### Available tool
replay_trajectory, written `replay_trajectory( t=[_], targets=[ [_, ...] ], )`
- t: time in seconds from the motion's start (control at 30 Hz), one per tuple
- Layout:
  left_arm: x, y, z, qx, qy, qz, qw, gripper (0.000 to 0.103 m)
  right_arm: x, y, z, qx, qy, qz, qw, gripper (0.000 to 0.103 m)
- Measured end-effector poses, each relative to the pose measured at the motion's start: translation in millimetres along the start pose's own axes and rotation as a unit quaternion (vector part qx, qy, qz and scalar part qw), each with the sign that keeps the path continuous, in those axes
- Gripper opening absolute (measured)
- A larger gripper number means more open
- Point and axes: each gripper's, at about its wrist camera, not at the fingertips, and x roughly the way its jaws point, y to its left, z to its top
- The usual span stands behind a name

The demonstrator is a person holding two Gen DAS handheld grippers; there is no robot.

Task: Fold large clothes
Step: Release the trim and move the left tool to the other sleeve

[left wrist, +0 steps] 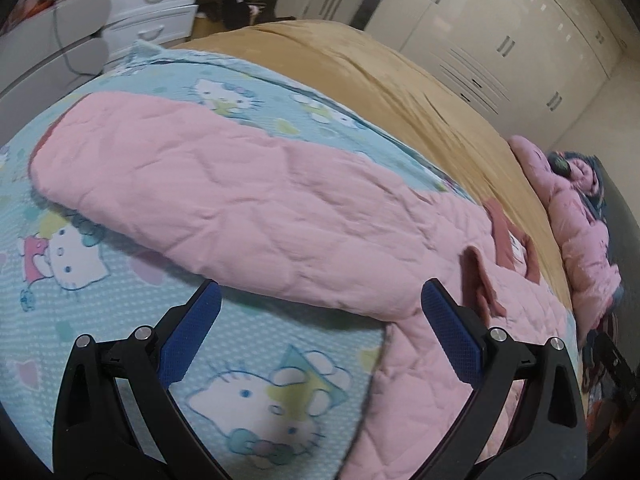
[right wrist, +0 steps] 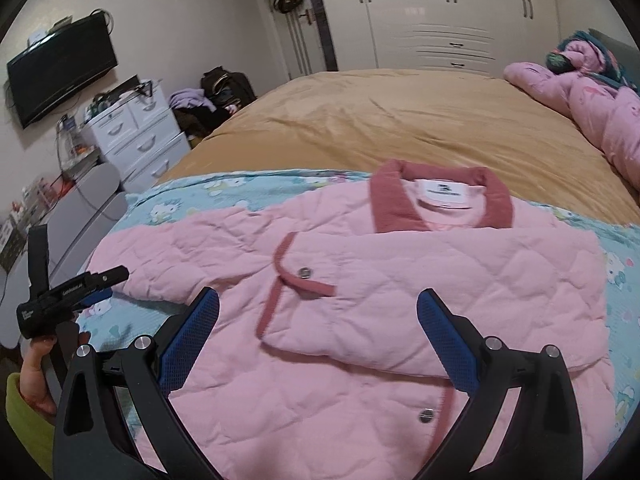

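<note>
Pink quilted jacket (right wrist: 360,300) flat on cartoon-print blanket (left wrist: 100,320), one sleeve (left wrist: 192,196) outstretched; left gripper (left wrist: 320,332) and right gripper (right wrist: 318,336) both spread wide, empty.

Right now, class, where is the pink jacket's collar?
In the right wrist view, the collar lies at the pink jacket's far edge, beside the tan bedspread.

My jacket (right wrist: 360,300) runs off the near edge, its hem unseen. Its label (right wrist: 442,192) is too small to read. My left sleeve (left wrist: 224,200) looks blurred.
</note>
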Motion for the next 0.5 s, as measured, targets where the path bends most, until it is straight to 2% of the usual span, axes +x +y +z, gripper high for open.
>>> replay_trajectory(
  t=[0.5],
  targets=[
    [-4.7,84.5,11.7,-0.082,-0.016,0.032,0.996,0.094,36.3,79.9,-3.1,-0.058,0.03,0.046,0.997,0.099]
  ],
)
